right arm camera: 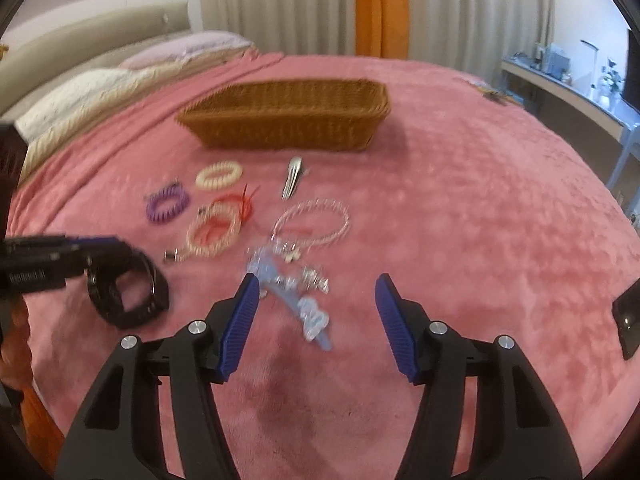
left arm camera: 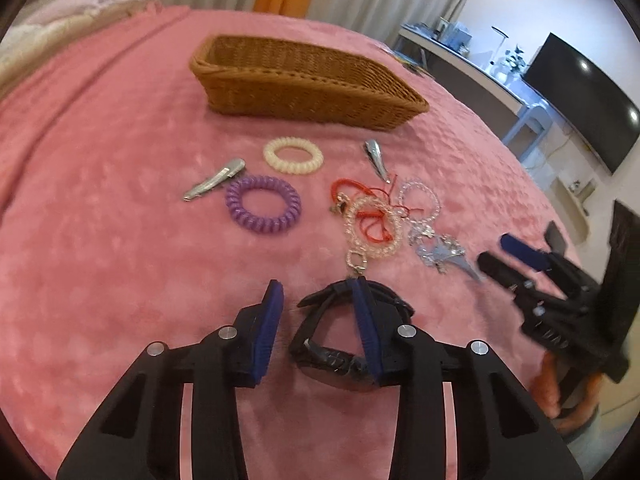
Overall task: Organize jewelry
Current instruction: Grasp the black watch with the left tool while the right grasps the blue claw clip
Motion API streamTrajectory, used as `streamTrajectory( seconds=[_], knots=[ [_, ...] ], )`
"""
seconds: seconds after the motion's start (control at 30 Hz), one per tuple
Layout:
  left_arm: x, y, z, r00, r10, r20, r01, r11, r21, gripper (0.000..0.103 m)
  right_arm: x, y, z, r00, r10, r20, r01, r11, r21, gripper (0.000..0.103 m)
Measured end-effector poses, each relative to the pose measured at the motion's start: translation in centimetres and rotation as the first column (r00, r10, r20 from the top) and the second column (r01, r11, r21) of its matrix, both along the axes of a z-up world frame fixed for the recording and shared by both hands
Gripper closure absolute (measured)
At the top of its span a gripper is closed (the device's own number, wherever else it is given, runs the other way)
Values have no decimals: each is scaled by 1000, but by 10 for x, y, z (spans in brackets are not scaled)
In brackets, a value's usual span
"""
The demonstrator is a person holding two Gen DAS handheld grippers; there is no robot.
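Note:
My left gripper [left arm camera: 318,312] is open on the pink bed, its right finger inside the loop of a black watch [left arm camera: 340,356], which also shows in the right wrist view [right arm camera: 132,292]. My right gripper [right arm camera: 314,312] is open and empty, hovering over a blue hair clip [right arm camera: 308,308] beside a clear bead bracelet [right arm camera: 316,220]. A wicker basket [left arm camera: 304,84] stands further back. In front of it lie a cream coil tie [left arm camera: 293,155], a purple coil tie [left arm camera: 263,204], two silver clips [left arm camera: 214,180], a pink bead bracelet [left arm camera: 372,226] and a red cord.
Pillows [right arm camera: 100,80] lie at the head of the bed on the left. A desk and a dark screen [left arm camera: 584,96] stand beyond the bed's right edge. Curtains hang behind the bed. A dark object [right arm camera: 628,316] lies at the right edge.

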State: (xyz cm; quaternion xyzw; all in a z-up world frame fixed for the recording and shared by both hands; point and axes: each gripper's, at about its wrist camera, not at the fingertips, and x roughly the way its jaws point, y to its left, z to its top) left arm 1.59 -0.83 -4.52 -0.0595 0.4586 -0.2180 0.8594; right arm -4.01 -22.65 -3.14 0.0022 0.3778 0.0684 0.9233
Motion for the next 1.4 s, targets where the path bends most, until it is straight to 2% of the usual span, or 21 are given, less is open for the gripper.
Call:
streamTrajectory(
  seconds=[0.1,0.2,0.27,0.33,0.4,0.57,0.8,0.87,0.9,0.93,1.13,1.33,1.37,1.4],
  knots=[
    [5,-6,-2,999,-39,-30,39,999,-4,68,6,3,-6,998,32,-49,-31,999,11,49],
    [7,-11,-2,998,-47,-45,48,999,20,68,12,6,-14,992,52,-111,-51,999,15,67],
    [5,-13,-2,997,-52,-49,53,998,28,68,11,8,-16,991,51,-123,-50,999,8,74],
    [4,-15,-3,997,-50,-57,53,998,45,69,9,9,-17,990,51,-128,-50,999,9,86],
    [3,-15,-6,997,-51,-60,55,996,64,73,4,9,-17,988,63,-139,-59,998,31,89],
    [1,-17,-8,998,-41,-51,44,996,74,75,-14,12,-15,986,45,-163,-47,999,-6,91],
    [-2,-11,-7,998,-34,-44,37,997,68,75,-28,11,-10,981,90,-174,-88,996,19,90],
    [-3,-11,-7,998,-34,-43,37,997,67,75,-25,7,-7,983,83,-166,-77,996,43,81],
    [-2,-11,-7,998,-35,-44,38,997,67,75,-22,4,-4,985,79,-156,-68,995,72,72],
    [-2,-10,-6,998,-35,-45,38,997,66,75,-19,0,0,987,78,-143,-64,993,98,67],
    [-2,-11,-7,998,-42,-39,45,996,77,75,14,-3,7,991,43,-130,-29,994,109,67],
    [-1,-18,-10,998,-52,-36,56,992,110,72,57,6,-22,976,14,-217,-8,1000,28,67],
    [-1,-19,-11,998,-54,-32,57,992,116,72,57,11,-22,979,20,-200,-20,1000,0,68],
    [-1,-21,-11,998,-56,-24,59,990,125,72,55,15,-21,981,31,-191,-36,999,-25,77]
  ],
)
